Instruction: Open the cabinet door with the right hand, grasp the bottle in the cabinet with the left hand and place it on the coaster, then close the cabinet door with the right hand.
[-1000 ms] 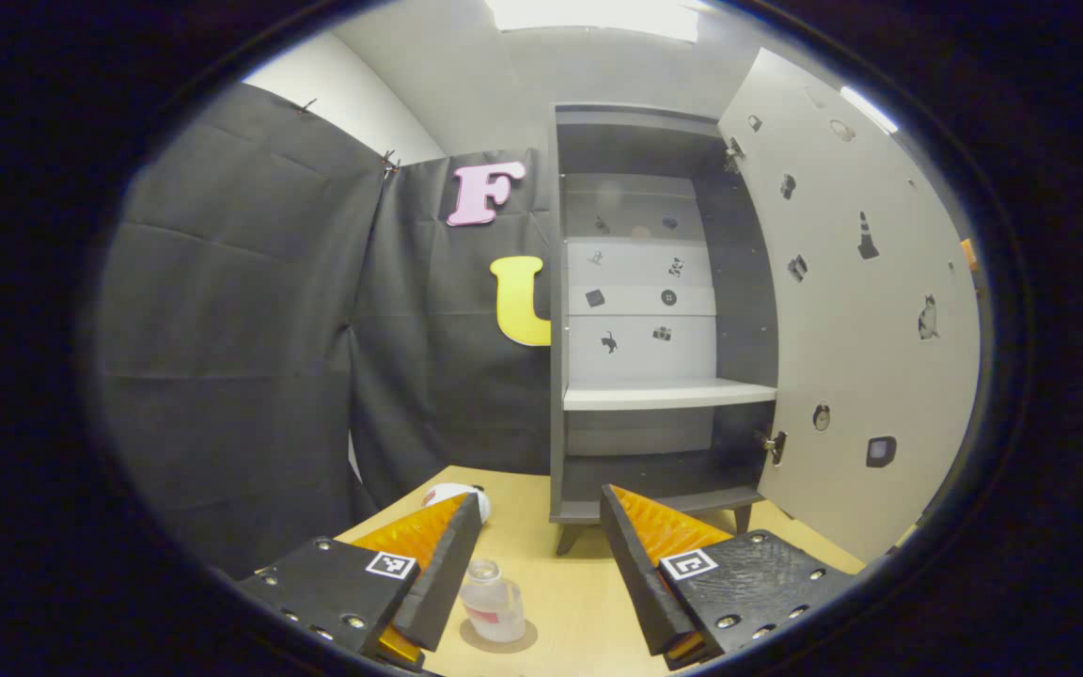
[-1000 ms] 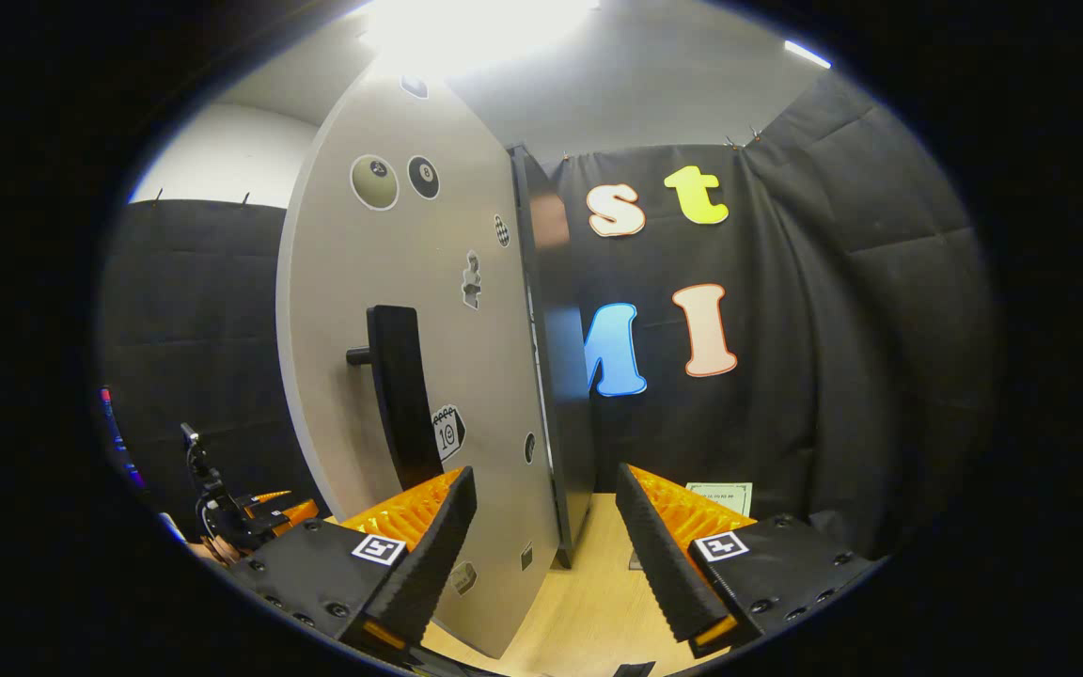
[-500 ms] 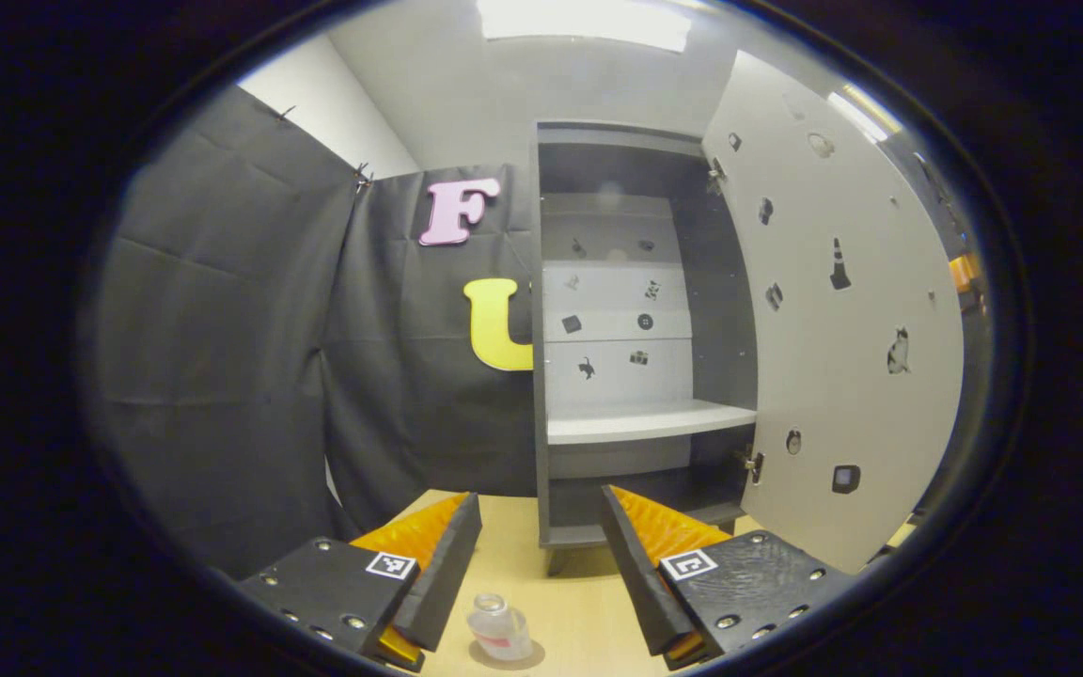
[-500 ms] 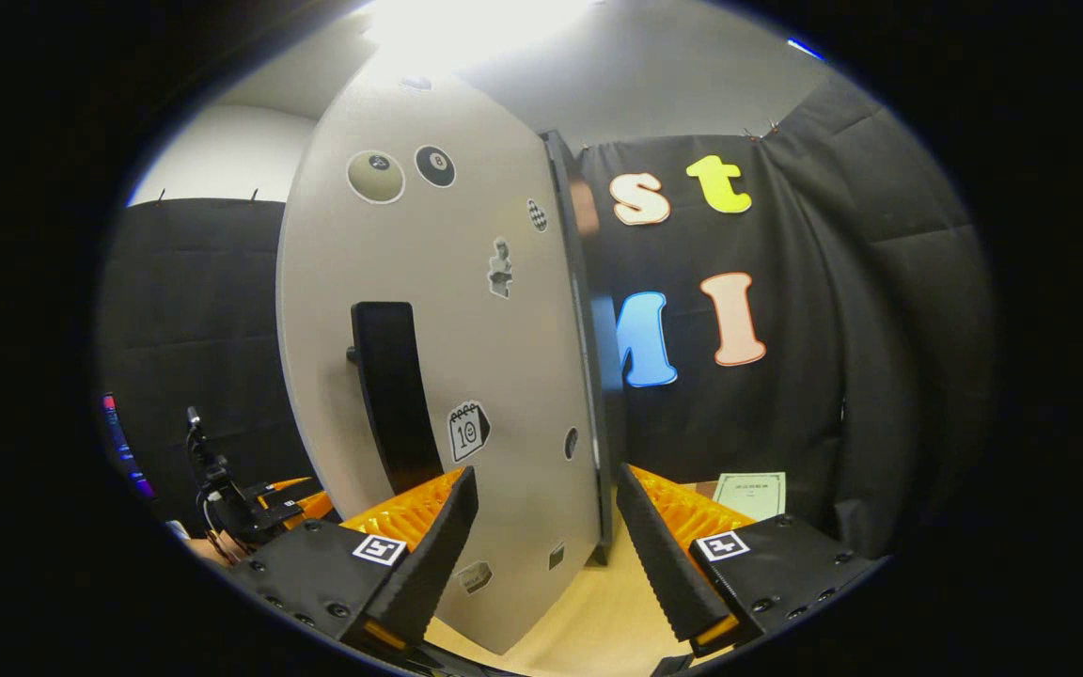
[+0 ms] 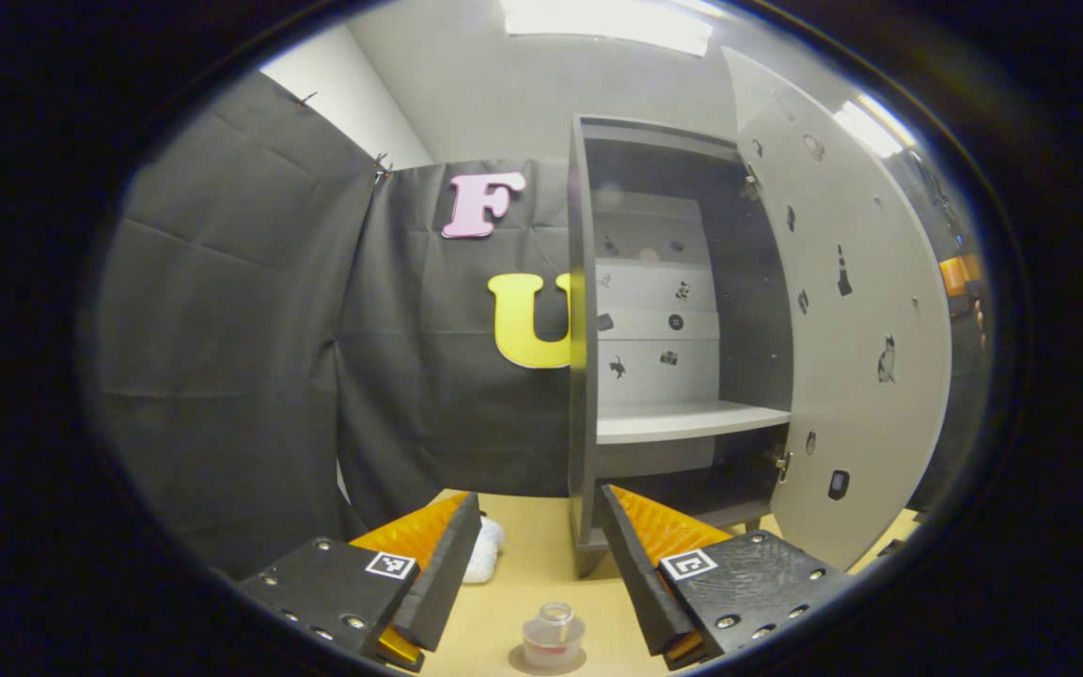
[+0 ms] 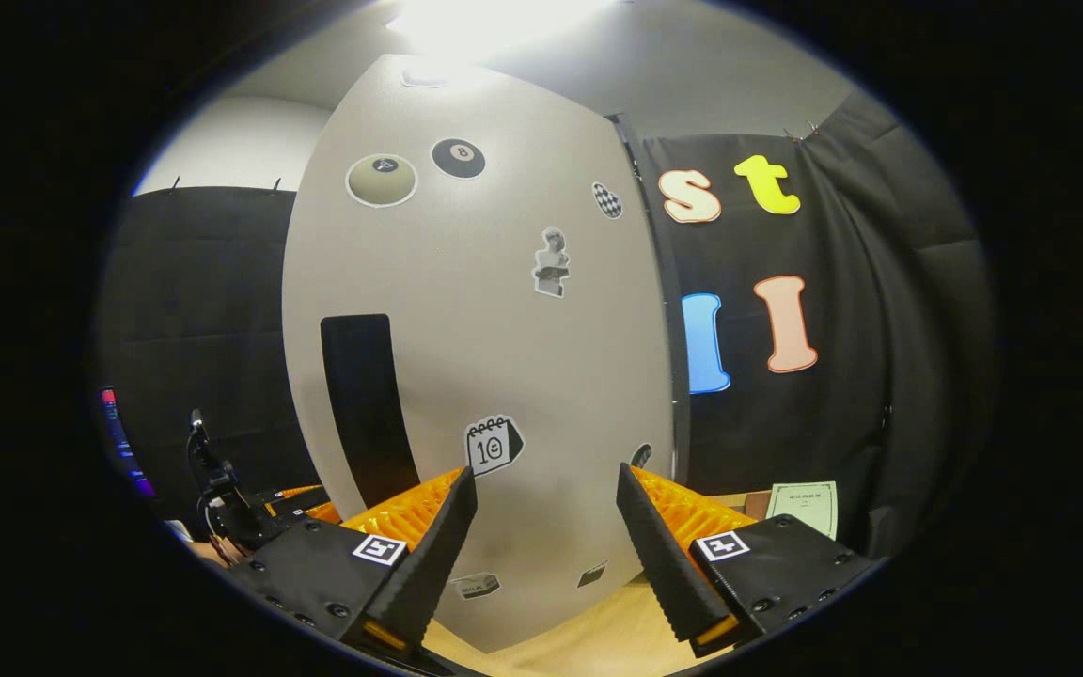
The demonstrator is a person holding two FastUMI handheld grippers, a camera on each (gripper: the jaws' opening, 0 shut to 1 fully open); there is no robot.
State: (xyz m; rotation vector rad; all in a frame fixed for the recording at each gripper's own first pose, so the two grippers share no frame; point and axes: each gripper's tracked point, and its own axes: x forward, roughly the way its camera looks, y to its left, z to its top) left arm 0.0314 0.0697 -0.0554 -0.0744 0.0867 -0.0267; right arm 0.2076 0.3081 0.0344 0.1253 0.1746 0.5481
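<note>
So the bottle is sitting upright on the coaster down on the wooden tabletop, right between and just below the left gripper, which is spread wide with nothing in it. Makes sense to me: the drop-off looks done, and the gap between the bottle and both fingers means nothing is in a position to tip it. The cabinet shows its white shelf bare, which fits the bottle being out already. There's also a small white object on the table just behind the left finger, can't tell what it is. The cabinet door hangs open on its hinges, so closing it is what's left, I'd say. From the right gripper view you get the outer face of that door square on, stickers and all, with the tall black handle off to the left side. The right gripper is also spread, fingers apart and holding nothing, pointed at the panel low down; I can't tell whether the tips touch it. My guess is it's lined up flat to the panel to push the door shut instead of grabbing the handle. In that same view the other gripper shows low at the left edge, well off from the door. A paper card lies on the table by the black cloth.
</note>
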